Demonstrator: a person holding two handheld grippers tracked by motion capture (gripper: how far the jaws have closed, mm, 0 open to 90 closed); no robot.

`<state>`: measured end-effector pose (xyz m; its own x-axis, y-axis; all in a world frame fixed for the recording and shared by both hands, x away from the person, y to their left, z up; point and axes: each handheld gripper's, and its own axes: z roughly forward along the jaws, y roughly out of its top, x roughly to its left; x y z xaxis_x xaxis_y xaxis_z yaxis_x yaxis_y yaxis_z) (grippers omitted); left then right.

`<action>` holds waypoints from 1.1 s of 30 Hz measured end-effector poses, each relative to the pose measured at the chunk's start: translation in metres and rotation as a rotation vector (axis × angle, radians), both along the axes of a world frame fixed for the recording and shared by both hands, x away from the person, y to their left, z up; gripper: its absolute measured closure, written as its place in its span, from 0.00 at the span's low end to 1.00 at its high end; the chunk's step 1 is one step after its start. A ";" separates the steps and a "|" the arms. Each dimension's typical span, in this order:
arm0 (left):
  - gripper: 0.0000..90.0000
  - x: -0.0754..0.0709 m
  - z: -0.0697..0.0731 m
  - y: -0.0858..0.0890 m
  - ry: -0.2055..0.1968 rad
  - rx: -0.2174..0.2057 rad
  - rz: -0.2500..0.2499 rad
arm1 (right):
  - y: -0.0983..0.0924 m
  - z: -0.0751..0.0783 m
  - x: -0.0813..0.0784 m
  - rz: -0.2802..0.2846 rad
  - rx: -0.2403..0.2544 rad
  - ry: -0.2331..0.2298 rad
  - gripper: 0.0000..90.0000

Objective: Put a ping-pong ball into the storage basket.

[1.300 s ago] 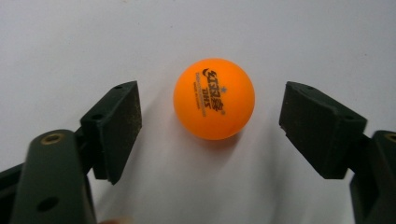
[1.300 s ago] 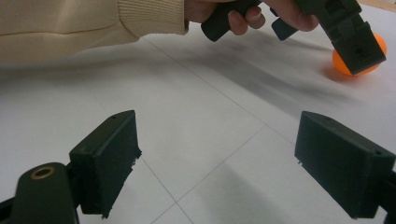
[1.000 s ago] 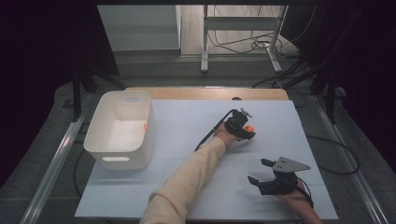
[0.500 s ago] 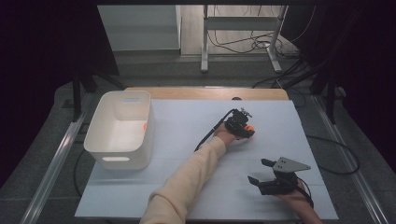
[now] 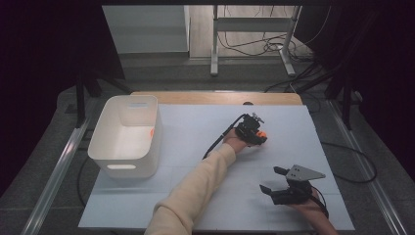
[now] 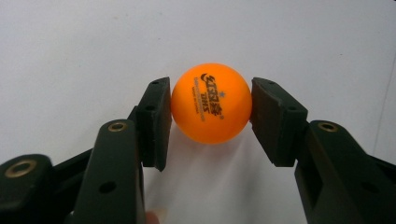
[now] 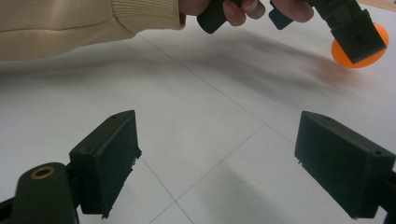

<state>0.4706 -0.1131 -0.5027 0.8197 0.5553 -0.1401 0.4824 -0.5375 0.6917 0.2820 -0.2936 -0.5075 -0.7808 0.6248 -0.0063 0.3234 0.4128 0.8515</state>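
Both black jaws of the left gripper [image 6: 211,116] have just closed and now press on either side of an orange ball [image 6: 211,103], which sits on the pale table [image 5: 195,142] right of its middle. Nearer the person, the right gripper [image 5: 274,180] hovers with jaws spread wide and nothing between them. At the table's left stands a white bin [image 5: 128,134].

A grey floor [image 5: 161,73] with tangled cables [image 5: 254,46] and a metal stand [image 5: 252,29] lies beyond the dim-edged table [image 5: 195,98].
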 end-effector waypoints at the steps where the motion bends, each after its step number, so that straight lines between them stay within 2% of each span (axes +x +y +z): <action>1: 0.56 -0.001 0.001 0.001 -0.002 -0.002 -0.002 | 0.000 0.000 0.000 0.000 0.000 0.000 0.16; 25: 0.56 -0.021 0.015 0.029 -0.021 -0.030 0.007 | 0.001 0.000 -0.001 0.003 -0.010 0.001 0.16; 33: 0.56 -0.029 0.021 0.046 -0.032 -0.046 0.020 | 0.001 0.000 -0.001 0.007 -0.015 0.001 0.16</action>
